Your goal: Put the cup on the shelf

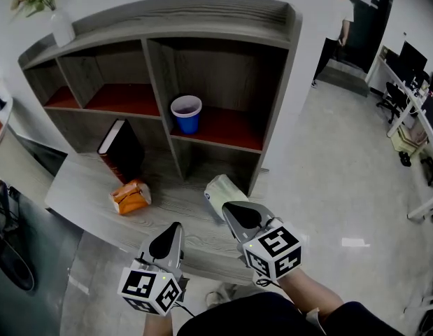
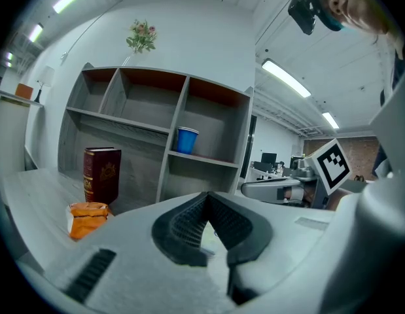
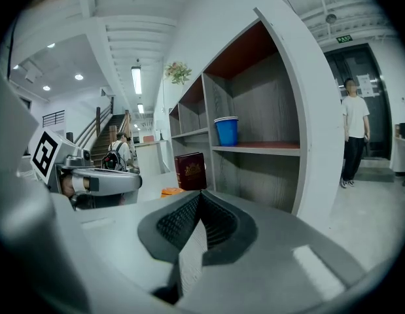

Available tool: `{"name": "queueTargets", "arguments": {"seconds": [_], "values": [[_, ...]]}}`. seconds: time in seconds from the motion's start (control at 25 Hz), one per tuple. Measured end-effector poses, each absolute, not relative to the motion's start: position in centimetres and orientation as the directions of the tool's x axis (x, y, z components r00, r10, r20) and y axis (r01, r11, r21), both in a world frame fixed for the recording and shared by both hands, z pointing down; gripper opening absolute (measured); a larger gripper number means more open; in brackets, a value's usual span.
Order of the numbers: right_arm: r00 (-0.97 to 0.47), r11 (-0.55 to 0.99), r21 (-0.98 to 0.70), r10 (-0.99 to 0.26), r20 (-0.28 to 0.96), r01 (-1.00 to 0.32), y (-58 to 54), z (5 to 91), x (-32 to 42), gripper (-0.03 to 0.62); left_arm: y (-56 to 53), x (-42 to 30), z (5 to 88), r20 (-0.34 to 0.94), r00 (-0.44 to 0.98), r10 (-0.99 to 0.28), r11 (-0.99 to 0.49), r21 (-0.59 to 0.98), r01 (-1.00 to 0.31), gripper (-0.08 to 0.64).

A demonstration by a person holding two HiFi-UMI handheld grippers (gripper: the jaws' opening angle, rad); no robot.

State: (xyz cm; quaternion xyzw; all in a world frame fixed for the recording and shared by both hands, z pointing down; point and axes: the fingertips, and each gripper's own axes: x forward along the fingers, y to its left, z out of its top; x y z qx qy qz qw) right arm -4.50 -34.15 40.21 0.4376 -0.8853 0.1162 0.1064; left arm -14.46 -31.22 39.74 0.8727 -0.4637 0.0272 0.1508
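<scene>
A blue cup with a white rim stands upright on the red board of the grey shelf unit, in its right compartment. The left gripper view shows the cup, and so does the right gripper view. Both grippers hover over the table's front edge, well short of the cup. My left gripper is shut with nothing in it, its jaws meeting at the tip. My right gripper is likewise shut and empty, and it points toward the shelf's right side.
A dark red book stands in the lower left bay and an orange packet lies before it. A pale packet lies by my right gripper. A vase of flowers tops the shelf. A person stands at a far doorway.
</scene>
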Motion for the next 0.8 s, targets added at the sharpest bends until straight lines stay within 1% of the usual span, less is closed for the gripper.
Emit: {"name": "queueTargets", "arguments": {"seconds": [0.8], "values": [[-0.602, 0.598, -0.113, -0.74, 0.3, -0.793, -33.7, 40.31, -4.31, 0.0, -31.07, -13.9, 39.71, 0.187, 0.577, -0.795, -0.532, 0.243, -0.811, -0.005]]}}
